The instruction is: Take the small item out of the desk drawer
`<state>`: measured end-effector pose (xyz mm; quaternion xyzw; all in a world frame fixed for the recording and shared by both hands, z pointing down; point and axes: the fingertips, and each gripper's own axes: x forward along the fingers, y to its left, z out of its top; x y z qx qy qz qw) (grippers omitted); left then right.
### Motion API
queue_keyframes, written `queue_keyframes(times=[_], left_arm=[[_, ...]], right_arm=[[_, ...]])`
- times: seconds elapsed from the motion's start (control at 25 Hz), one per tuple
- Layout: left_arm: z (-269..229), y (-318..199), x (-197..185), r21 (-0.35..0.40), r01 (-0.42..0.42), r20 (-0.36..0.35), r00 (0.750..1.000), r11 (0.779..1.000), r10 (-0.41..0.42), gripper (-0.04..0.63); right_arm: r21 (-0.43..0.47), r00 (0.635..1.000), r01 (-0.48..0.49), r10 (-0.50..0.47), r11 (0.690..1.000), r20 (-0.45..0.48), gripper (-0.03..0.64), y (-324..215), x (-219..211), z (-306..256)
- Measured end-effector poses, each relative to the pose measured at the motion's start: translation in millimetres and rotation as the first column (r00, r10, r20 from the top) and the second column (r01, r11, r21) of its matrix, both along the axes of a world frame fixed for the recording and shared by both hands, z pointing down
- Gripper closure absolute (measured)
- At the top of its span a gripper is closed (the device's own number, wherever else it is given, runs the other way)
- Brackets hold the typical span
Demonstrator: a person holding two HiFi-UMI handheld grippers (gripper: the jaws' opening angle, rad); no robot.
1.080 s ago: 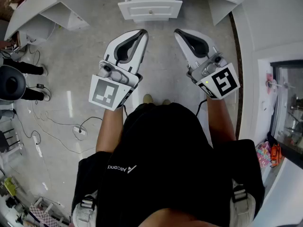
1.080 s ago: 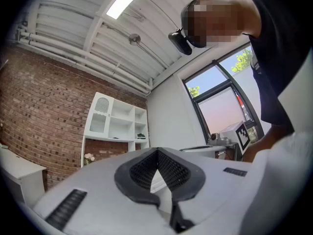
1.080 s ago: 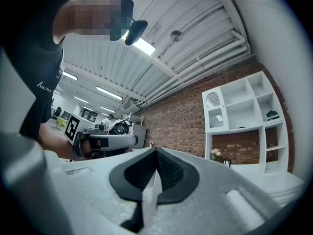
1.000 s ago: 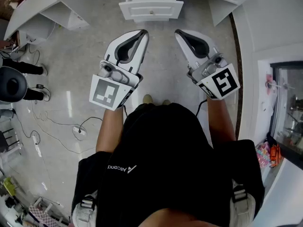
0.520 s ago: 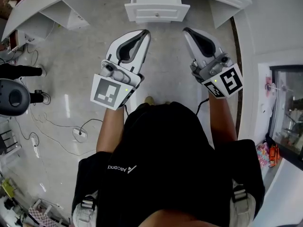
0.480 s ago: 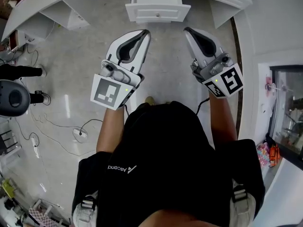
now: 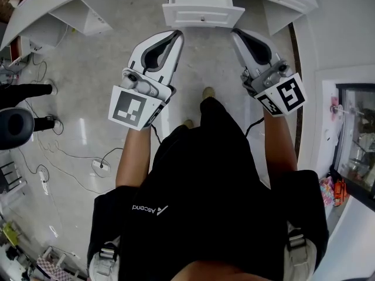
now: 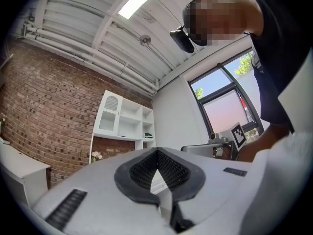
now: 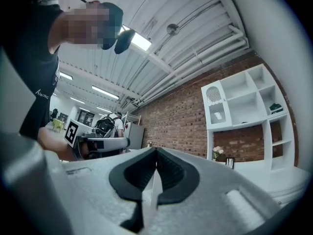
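Straight ahead, open desk drawer [image 7: 203, 15]

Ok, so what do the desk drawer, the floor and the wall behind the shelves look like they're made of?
Desk drawer: likely painted wood or board, matte white, with a moulded panel front.
Floor: looks like polished concrete or stone, mottled grey with a light glare.
Wall behind the shelves: bare red brick, mortar lines visible.
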<state>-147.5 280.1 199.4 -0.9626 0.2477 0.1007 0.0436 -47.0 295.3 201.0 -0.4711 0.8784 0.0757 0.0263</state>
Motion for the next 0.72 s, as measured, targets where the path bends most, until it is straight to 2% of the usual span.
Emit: queue_keyframes(times=[0.2,0.32,0.72], left_arm=[[-3.0,-31.5,6.0,0.013,-0.001,-0.022,1.0,1.0,0.001,0.597],[0.7,-56.1,12.1,0.015,0.011,0.001,1.0,1.0,-0.011,0.597],[10.9,-172.1,77.0,0.014,0.045,0.036,0.998,0.999,-0.046,0.597]], right_arm=[[0.001,1.0,-0.01,0.01,1.0,-0.024,0.614,-34.1,11.4,4.0],[0.005,1.0,-0.006,0.006,1.0,-0.029,0.614,-59.6,22.3,4.8],[-0.004,0.994,0.028,-0.028,1.0,-0.107,0.614,-173.5,79.9,22.2]])
